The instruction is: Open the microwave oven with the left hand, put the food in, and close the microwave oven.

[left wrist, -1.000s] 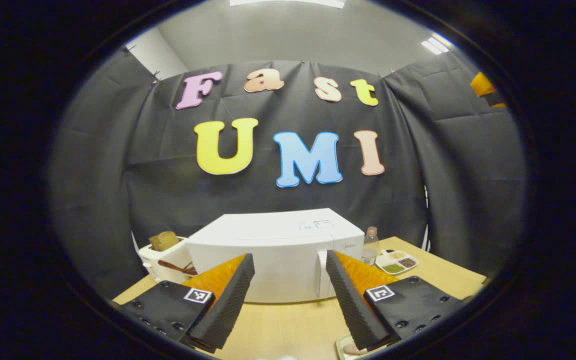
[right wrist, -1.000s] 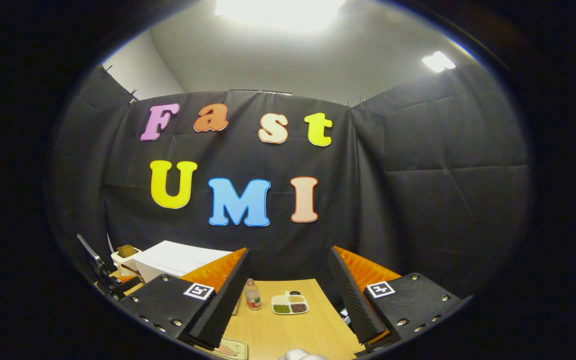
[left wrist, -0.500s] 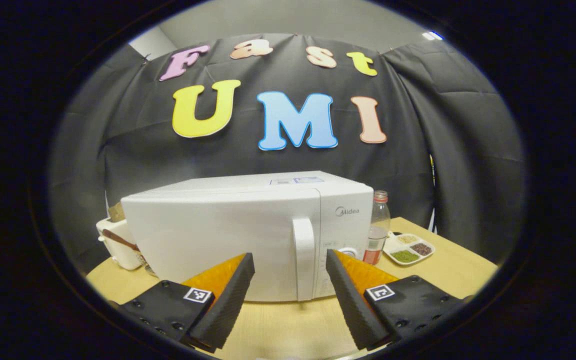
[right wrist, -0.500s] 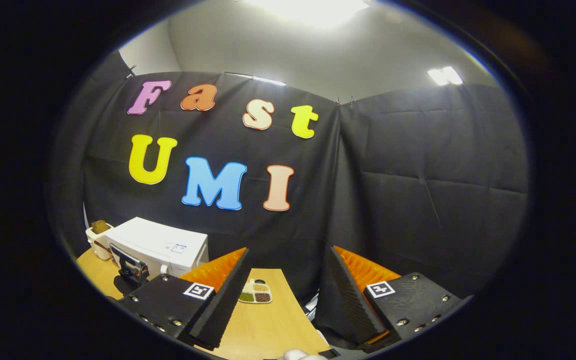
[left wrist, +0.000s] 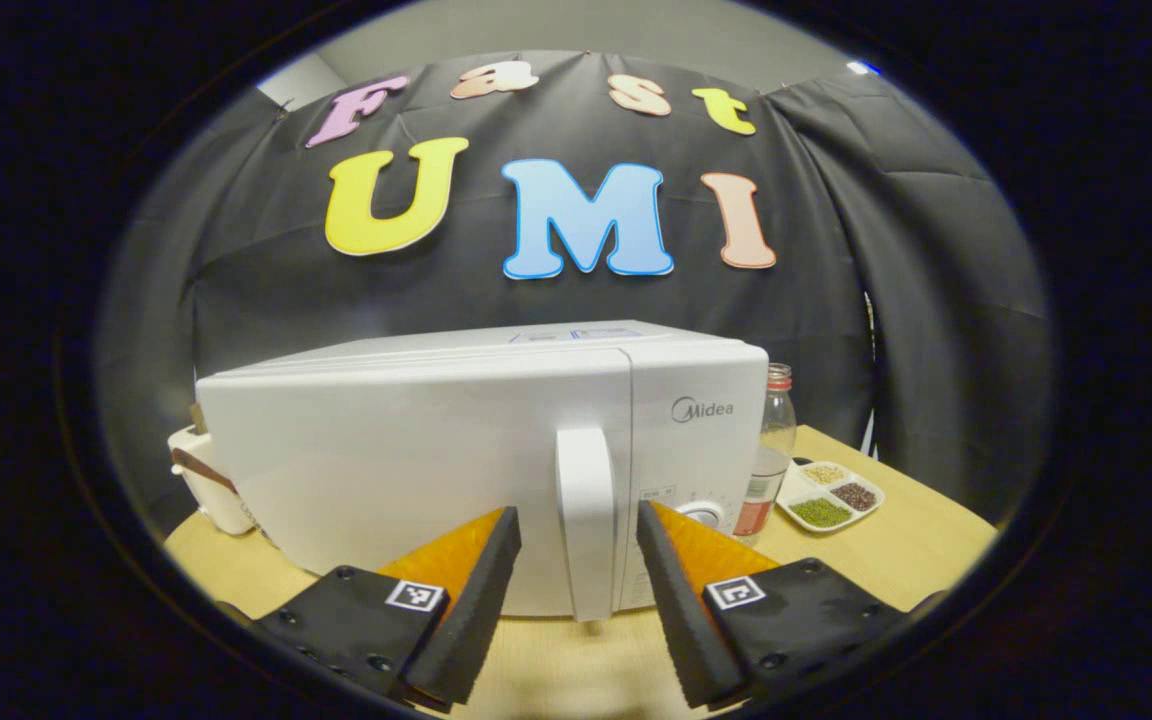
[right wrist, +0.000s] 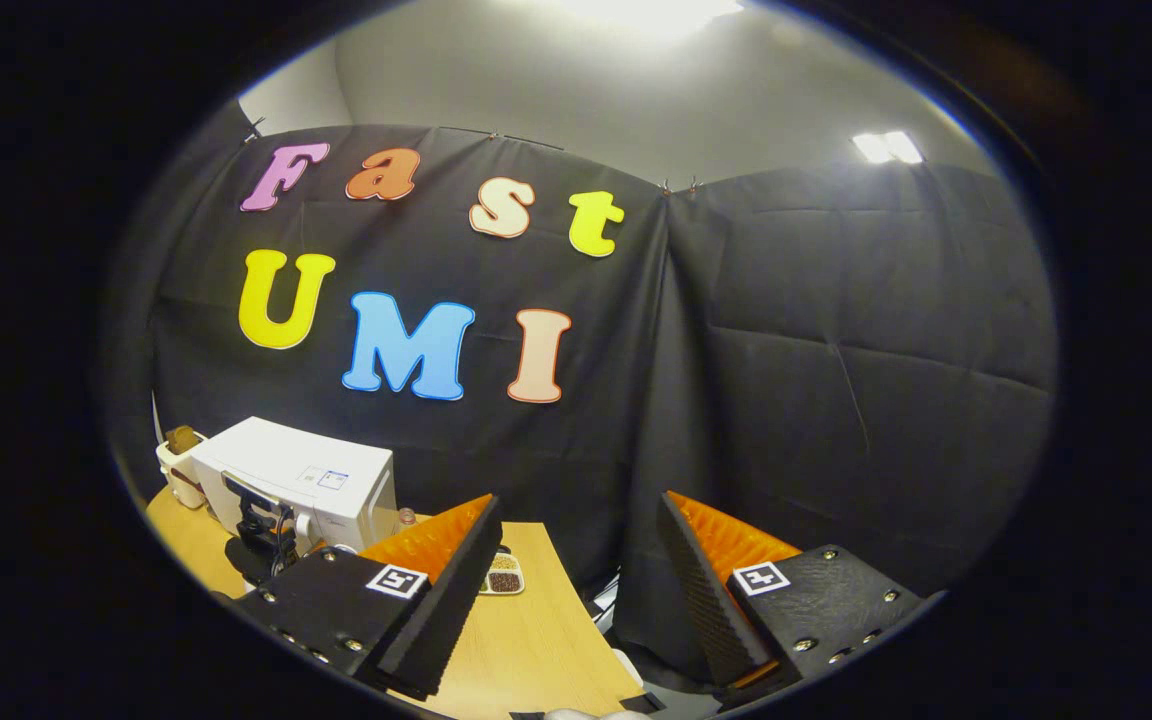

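Your left gripper (left wrist: 569, 600) is spread wide with the microwave's door handle (left wrist: 585, 520) standing between its fingers, neither finger pressing on it as far as you can tell. The microwave oven (left wrist: 476, 440) sits shut on the wooden table (left wrist: 896, 555), right in front of you. To do this step well, I'd judge you should centre the handle in the gap, push in until the pads reach past its front face, then close firmly on its sides before pulling. Draw the door along its hinge arc, which looks to be on the far left edge, not straight back, or the whole oven may slide on the table.

Your right gripper (right wrist: 576, 600) is also spread wide, holds nothing, and points past the table's edge toward the cloth wall, well apart from the oven.

To the right of the oven stands a clear bottle (left wrist: 772, 440) with a little liquid low in it, and just beside that a divided white dish (left wrist: 829, 496) holding green, dark and pale grains in separate compartments. Left of the oven, a white container (left wrist: 204, 480) is partly hidden; its contents you can't make out
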{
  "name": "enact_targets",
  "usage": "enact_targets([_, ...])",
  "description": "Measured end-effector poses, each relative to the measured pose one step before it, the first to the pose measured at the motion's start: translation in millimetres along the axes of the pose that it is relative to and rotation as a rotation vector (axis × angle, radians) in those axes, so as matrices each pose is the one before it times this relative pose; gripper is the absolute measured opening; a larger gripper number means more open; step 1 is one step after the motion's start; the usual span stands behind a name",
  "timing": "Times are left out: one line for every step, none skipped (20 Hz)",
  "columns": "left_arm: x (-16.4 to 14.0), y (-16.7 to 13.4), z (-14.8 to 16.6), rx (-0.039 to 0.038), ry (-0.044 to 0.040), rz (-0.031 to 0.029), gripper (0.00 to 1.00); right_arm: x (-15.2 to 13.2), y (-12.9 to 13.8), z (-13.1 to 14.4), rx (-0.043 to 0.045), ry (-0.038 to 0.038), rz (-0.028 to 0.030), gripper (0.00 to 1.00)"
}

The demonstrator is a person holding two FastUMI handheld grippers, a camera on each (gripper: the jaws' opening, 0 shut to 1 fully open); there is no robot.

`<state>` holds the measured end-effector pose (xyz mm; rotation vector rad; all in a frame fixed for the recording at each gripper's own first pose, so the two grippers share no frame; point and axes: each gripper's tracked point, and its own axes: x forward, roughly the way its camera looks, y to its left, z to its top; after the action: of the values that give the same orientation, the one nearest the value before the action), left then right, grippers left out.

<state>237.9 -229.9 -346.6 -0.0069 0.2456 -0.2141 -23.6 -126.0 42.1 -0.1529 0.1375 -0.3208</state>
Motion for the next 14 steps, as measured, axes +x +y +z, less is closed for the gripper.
enact_targets([2.26,1.12,0.92,0.00331,0.00282,0.00420,0.75,1.80,1.09,-0.57,0.00322,0.00192,0.00336,0.95])
enact_targets([2.01,-0.74,-1.11,-0.00573,0.00593,-0.01053,0.65,0.64,0.36,-1.83,-0.00476,0.00271,-0.00057,0.95])
enact_targets([2.90,-5.32,-1.46,-0.01814,0.00777,-0.02668,0.55,0.55,0.01,-0.06,-0.00498,-0.00141,0.00064,0.95])
enact_targets([-1.96,-0.94,-2.17,-0.00427,0.00365,0.00647,0.41,0.14,1.24,0.10,-0.00381,-0.00004,0.00446,0.95])
enact_targets([1.90,0.45,0.90,0.00643,0.00264,-0.00414,0.34,-1.24,0.37,-0.59,-0.00679,0.00172,-0.00058,0.95])
enact_targets([-1.52,2.01,0.06,0.00029,0.00411,-0.00078,0.32,-0.16,0.82,0.26,-0.00546,-0.00127,0.00075,0.95])
enact_targets([-0.98,1.61,2.54,-0.01848,-0.00812,-0.00294,0.31,-1.35,0.88,-1.12,-0.00278,0.00164,0.00422,0.95])
enact_targets([1.30,-0.76,-3.46,-0.01121,0.01093,-0.00439,0.28,-0.49,1.54,-0.85,-0.00228,0.00293,0.00411,0.95])
enact_targets([-0.98,-0.84,0.76,-0.00021,0.00527,-0.00437,0.26,-0.19,0.26,-2.29,-0.00237,0.00474,0.00209,0.95])
enact_targets([-0.65,1.69,0.11,-0.00044,0.00758,-0.00268,0.21,-0.26,1.15,-0.77,0.00206,0.00457,0.00580,0.95])
enact_targets([0.51,-0.31,-0.02,-0.00152,0.00323,-0.00262,0.18,-0.64,2.09,0.04,0.00396,0.00071,0.00559,0.95])
enact_targets([0.07,0.38,-0.20,-0.00387,0.00672,0.00057,0.16,-0.07,0.75,1.90,0.00036,-0.00407,0.00183,0.95])
enact_targets([-0.58,0.45,0.07,0.00215,0.00223,-0.00181,0.16,-0.51,0.33,0.44,-0.00218,-0.00188,0.00507,0.95])
enact_targets([-0.64,-0.32,-1.08,0.00570,0.00598,-0.00251,0.16,-0.56,1.00,1.14,-0.00642,-0.00331,0.00338,0.95])
